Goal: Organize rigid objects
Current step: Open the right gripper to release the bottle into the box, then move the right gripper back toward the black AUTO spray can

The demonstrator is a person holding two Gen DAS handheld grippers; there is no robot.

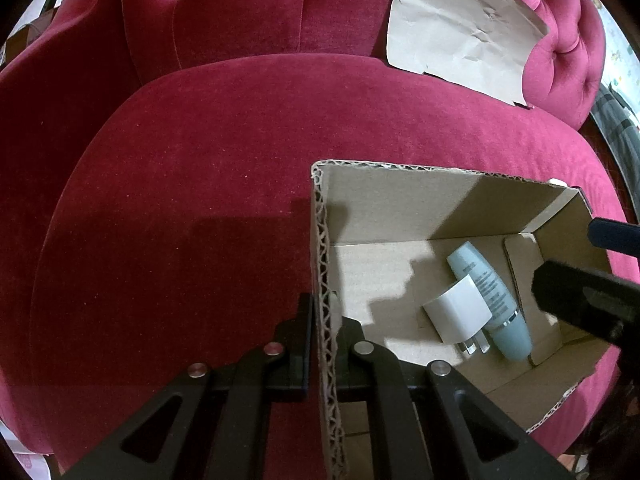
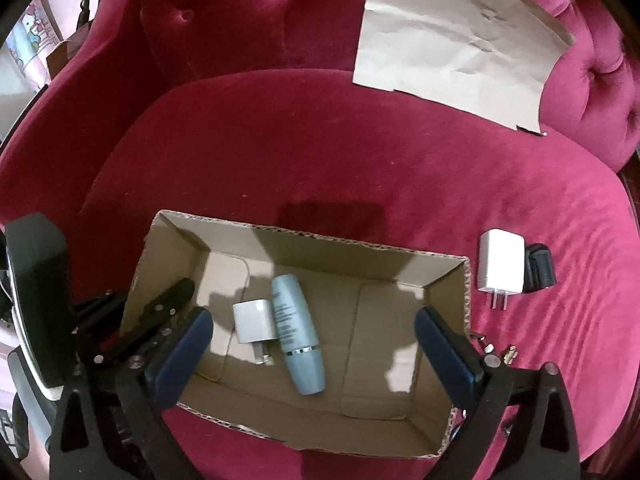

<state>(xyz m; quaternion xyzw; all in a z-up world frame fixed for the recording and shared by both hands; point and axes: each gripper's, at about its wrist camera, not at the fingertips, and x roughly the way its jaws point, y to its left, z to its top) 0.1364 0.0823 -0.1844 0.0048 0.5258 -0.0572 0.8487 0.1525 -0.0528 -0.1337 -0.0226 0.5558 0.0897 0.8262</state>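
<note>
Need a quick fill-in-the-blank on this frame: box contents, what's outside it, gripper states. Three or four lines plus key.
1. The left gripper is shut on the ____ of the cardboard box.
2. Inside the box, a small white charger lies against a pale ____ bottle.
3. The right gripper hangs over the box with its jaws ____ and nothing between them.
4. A larger white charger lies ____ the box on the red cushion.

Missing words: wall; blue; open; outside

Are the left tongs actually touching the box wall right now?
Touching. The left wrist view shows the left tongs shut on the cardboard box, its corrugated side wall pinched between both fingers with no gap on either side.
</note>
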